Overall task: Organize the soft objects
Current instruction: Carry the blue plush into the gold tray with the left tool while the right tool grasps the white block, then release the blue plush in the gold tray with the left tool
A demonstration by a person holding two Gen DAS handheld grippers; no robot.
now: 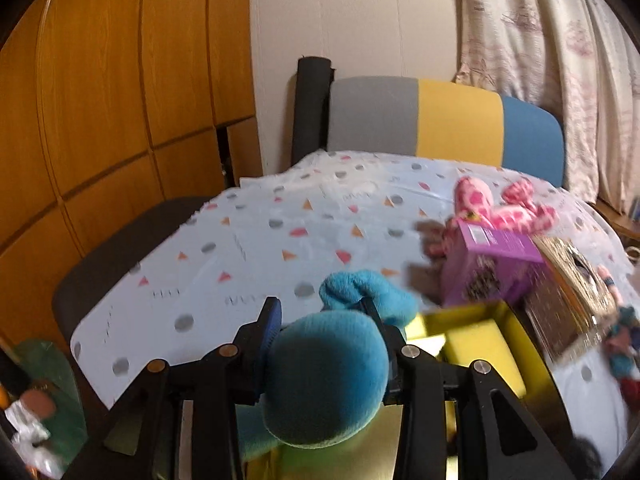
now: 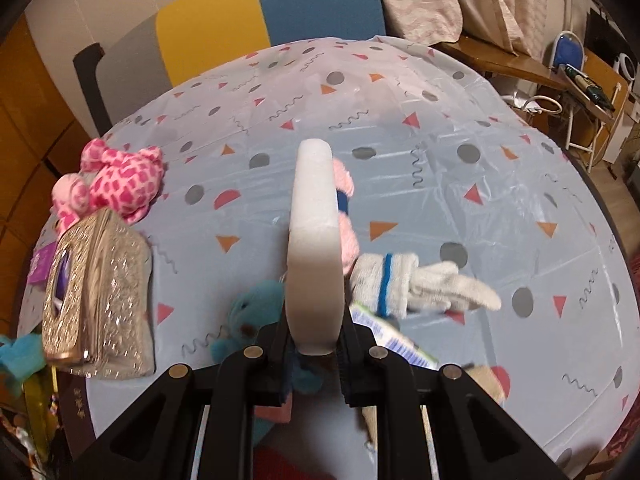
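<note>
My left claw (image 1: pixel 320 344) is clamped on a teal plush toy (image 1: pixel 332 376), pads squeezing its round body at centre bottom of the left wrist view. Toy bulges out both sides of the jaws, so the grip is mid-body, likely so it doesn't flop. Just right of it, lower right of frame, sits a yellow box (image 1: pixel 496 328) with an open top; I judge that's the bin for soft stuff, and I'm holding the toy near its rim to drop it in. Purple carton (image 1: pixel 492 268) and a glittery pouch (image 1: pixel 560 300) crowd the box's far side, blurred.

My right claw (image 2: pixel 316 344) is shut tight on a white foam block (image 2: pixel 314 248), held on edge, standing upright up the middle of the right wrist view. Gripped at its bottom end, thin way across, since that's what fits the jaws.

Still loose on the patterned tablecloth (image 2: pixel 440 128): pink spotted plush (image 2: pixel 120 184) at left, white sock with blue stripe (image 2: pixel 412 284) right of the foam, pink sock (image 2: pixel 346 216) partly hidden behind it, a small teal plush (image 2: pixel 252 312) lower centre. These wait their turn, I'd say.
</note>
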